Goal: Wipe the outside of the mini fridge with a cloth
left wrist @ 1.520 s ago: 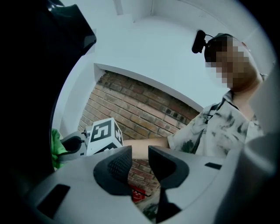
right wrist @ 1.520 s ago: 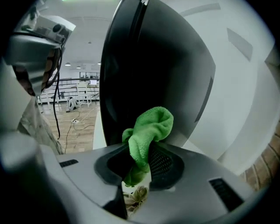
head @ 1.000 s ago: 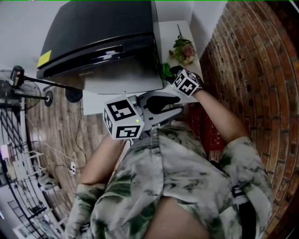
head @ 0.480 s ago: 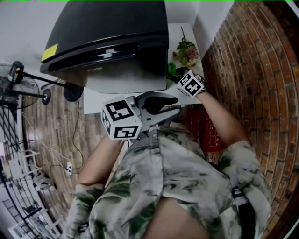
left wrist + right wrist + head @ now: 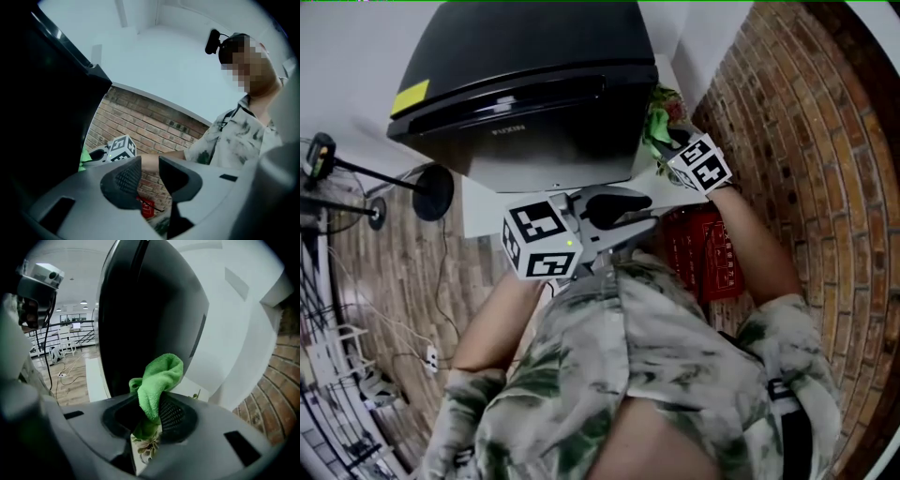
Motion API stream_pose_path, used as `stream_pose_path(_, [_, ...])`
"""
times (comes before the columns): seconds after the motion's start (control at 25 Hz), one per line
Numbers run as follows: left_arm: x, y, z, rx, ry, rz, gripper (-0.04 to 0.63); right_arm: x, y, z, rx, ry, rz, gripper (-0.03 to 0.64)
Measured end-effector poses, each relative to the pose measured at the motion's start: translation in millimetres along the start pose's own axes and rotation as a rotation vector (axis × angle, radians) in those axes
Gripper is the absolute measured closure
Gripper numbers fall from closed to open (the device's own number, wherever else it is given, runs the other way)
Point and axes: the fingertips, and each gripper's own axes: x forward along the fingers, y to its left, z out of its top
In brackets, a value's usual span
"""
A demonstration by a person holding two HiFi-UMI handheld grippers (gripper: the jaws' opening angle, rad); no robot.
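Brick wall (image 5: 806,141), mini fridge (image 5: 525,75), cloth (image 5: 158,378) in right hand-held gripper (image 5: 152,412)

The person wears a short-sleeved shirt (image 5: 647,375), pale with a smudged grey-green leaf print, which fills the lower middle of the head view. A black strap (image 5: 794,417) crosses it at lower right. The left gripper (image 5: 150,172) and right gripper (image 5: 151,414) are matte grey plastic with dark, textured jaw pads. Each carries a white marker cube (image 5: 542,241) printed with black squares.
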Motion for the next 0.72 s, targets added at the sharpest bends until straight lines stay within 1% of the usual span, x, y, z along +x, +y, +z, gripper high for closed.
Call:
stream_pose_path(0.32, [-42, -25, -11, 0.021, -0.003, -0.053, 0.469, -74, 11, 45, 0.053, -0.066, -0.138, 0.512])
stream_pose_path(0.56, [-77, -43, -34, 0.017, 0.006, -0.06, 0.469, -121, 47, 69, 0.101, -0.124, -0.207, 0.512])
stream_pose_path(0.72, [-96, -52, -51, 0.012, 0.013, -0.054, 0.469, -140, 83, 81, 0.116, -0.149, -0.209, 0.513])
